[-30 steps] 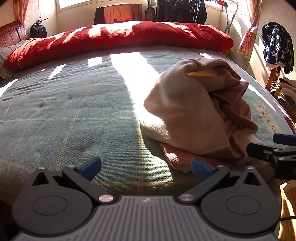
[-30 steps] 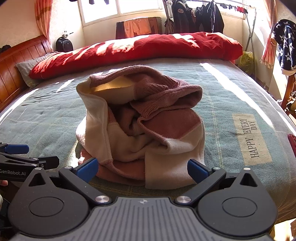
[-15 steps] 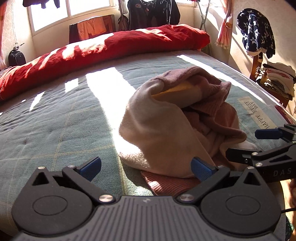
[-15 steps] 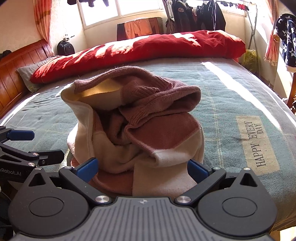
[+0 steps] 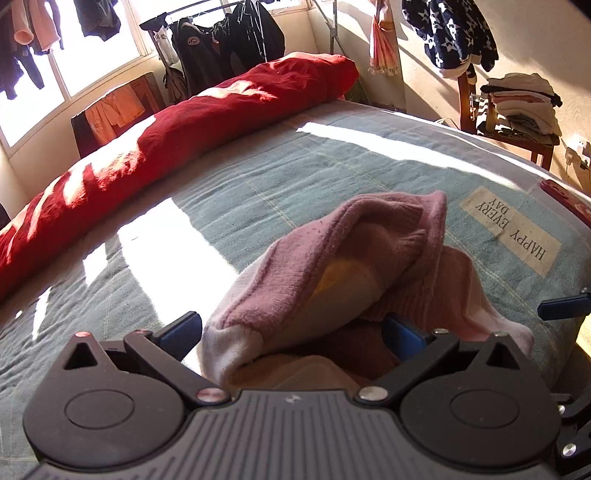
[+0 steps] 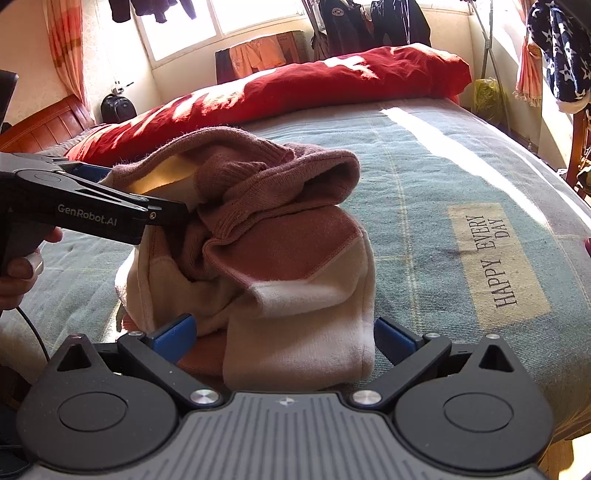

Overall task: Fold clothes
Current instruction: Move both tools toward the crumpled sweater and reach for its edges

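Two tools [image 5: 291, 334] [image 6: 282, 334] flank one sweater [image 6: 258, 236].

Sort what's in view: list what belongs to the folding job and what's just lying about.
Job:
- crumpled pink and cream sweater
- left hand-held gripper, open around the sweater
- right hand-held gripper, open

Lying about:
- red duvet
- star-print garment
- stack of folded clothes on the chair
- dark jackets on the rack

Green checked bed [image 6: 424, 177] — crumpled pink-and-cream sweater [image 6: 258, 240], red duvet [image 6: 295, 92] along the far edge.
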`<state>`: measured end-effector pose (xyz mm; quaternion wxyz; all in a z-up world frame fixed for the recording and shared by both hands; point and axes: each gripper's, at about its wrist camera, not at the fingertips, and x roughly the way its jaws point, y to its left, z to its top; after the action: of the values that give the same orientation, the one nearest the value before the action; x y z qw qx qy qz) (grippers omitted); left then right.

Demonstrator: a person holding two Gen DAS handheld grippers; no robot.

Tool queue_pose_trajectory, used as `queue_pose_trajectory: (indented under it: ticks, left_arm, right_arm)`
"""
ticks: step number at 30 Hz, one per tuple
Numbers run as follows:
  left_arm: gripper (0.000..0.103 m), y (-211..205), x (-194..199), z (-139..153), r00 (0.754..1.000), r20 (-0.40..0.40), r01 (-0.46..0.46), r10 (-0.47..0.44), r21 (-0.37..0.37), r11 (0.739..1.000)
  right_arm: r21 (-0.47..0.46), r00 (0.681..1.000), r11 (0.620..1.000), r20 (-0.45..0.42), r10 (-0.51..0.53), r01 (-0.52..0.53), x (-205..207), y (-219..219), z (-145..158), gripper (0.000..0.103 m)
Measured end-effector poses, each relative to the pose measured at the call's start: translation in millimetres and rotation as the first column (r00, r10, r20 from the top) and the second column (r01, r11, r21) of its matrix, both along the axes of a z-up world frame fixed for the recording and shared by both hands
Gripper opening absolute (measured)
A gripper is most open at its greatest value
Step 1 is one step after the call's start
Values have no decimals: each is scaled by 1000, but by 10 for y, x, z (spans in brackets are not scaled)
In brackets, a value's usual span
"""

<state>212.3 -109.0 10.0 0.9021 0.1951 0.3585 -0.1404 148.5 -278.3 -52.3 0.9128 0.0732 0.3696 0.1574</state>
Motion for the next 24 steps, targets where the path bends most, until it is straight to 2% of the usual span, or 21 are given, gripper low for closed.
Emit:
queue_pose_trajectory:
  ticks: [4,8,14,15,18,22,24]
  left_arm:
    - [103,139,213,-261,997,-72,-22,22,-2,1000]
    - [103,326,236,-383,997,-73,18,-26,-97,995]
    - [103,615,368,-495,984,-176,-15,-32,-259,966]
    - [103,631,363,-504,983,-178,-16,-33,-264,964]
    - [103,572,274,-487,989,-143,6,-38,-215,977]
    - [102,556,261,-338,988,-152,10,-38,-181,983]
    - [102,522,201,-172,990,-113,69,-86,-147,987]
  right_arm:
    - [11,1000,1000,-11,-4,4,29,-32,-48,103]
    - [20,1000,1000,-19,4,-4,61,-31,-88,103]
    - [32,999,999,-26,19,-18,101,-16,-136,103]
    - [34,999,999,-26,20,-19,103,-15,-140,103]
    - [37,999,999,-26,22,-21,107,-16,-147,103]
    - [44,1000,999,-26,11,-10,112,-47,-143,103]
    - [41,1000,999,-20,11,-10,92,-62,-132,103]
